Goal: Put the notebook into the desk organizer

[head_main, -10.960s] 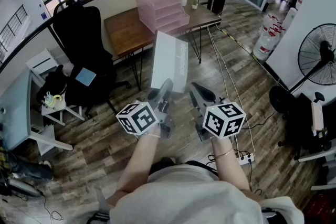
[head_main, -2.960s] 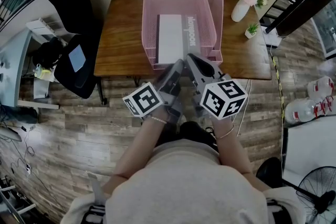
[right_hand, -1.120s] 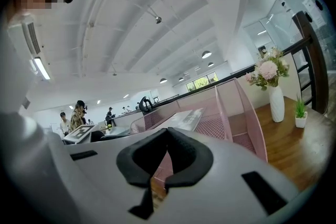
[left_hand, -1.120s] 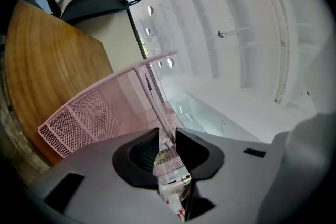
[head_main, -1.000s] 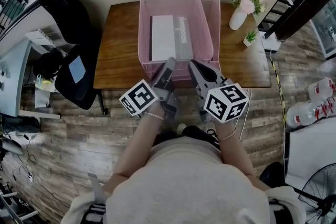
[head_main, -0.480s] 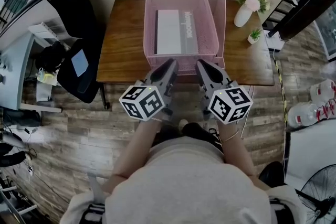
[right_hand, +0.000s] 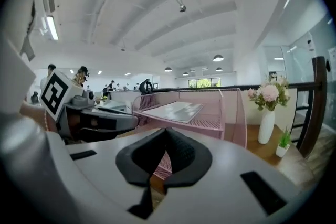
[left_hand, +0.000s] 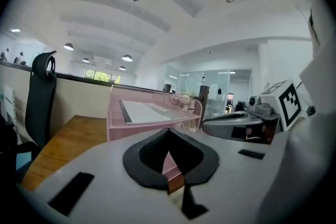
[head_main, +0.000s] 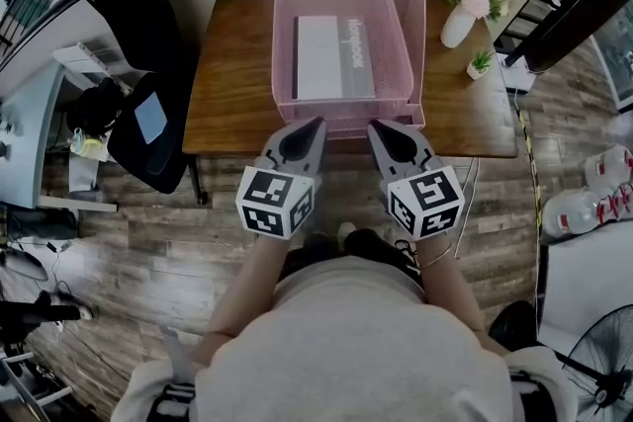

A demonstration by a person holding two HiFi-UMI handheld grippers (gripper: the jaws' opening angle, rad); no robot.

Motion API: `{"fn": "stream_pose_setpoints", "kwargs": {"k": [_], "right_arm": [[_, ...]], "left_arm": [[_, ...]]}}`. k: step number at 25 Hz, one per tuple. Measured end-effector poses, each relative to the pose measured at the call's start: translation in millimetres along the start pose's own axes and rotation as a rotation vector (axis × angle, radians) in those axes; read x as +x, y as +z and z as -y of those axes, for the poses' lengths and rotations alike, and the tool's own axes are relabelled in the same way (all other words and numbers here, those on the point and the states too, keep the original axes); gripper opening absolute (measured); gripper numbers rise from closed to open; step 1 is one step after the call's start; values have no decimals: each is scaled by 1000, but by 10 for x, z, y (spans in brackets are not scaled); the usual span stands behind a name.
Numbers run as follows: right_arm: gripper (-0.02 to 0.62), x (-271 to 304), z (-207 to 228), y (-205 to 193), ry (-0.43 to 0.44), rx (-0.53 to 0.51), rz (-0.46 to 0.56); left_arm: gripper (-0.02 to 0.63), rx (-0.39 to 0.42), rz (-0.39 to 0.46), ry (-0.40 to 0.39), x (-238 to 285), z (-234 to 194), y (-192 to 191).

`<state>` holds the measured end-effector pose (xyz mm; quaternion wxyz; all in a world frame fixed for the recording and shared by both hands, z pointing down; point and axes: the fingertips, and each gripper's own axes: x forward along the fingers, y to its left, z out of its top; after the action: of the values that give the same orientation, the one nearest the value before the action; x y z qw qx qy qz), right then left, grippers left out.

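The pink mesh desk organizer stands on the wooden desk. A white and grey notebook lies flat in its top tray. Both grippers hover side by side just in front of the desk's near edge, apart from the organizer. My left gripper is shut with nothing between its jaws, and so is my right gripper. In the left gripper view the shut left gripper points at the organizer and notebook. From the right gripper, the right gripper view shows the organizer and notebook ahead.
A white vase of pink flowers and a small potted plant stand on the desk right of the organizer. A black office chair sits left of the desk. Water bottles lie on the wooden floor at right.
Both grippers have drawn back from the organizer toward the person. The left gripper's jaws have closed empty. The notebook stays in the top tray.
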<state>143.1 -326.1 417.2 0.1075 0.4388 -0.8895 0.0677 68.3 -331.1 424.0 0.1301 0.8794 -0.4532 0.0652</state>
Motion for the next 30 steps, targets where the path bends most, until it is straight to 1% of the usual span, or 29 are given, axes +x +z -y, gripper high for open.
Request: {"fn": "stream_pose_setpoints", "kwargs": {"k": [2, 4, 7, 9, 15, 19, 24, 30], "right_arm": [[9, -20, -10, 15, -15, -41, -3], [9, -32, -5, 29, -24, -47, 2], [9, -51, 24, 50, -43, -34, 17], [9, -59, 37, 45, -50, -24, 26], [9, -67, 57, -16, -44, -2, 22], [9, -46, 24, -45, -30, -41, -7], [9, -19, 2, -114, -5, -9, -33], [9, -13, 29, -96, -16, -4, -28]], "left_arm": [[11, 30, -11, 5, -17, -11, 0], [11, 42, -21, 10, -24, -23, -3], [11, 36, -33, 20, -19, -33, -9], [11, 21, -23, 14, -29, -27, -10], [11, -1, 5, -22, -68, 3, -5], [11, -9, 0, -42, -53, 16, -25], [11, 33, -19, -51, -46, 14, -73], [11, 35, -28, -61, -24, -1, -77]]}}
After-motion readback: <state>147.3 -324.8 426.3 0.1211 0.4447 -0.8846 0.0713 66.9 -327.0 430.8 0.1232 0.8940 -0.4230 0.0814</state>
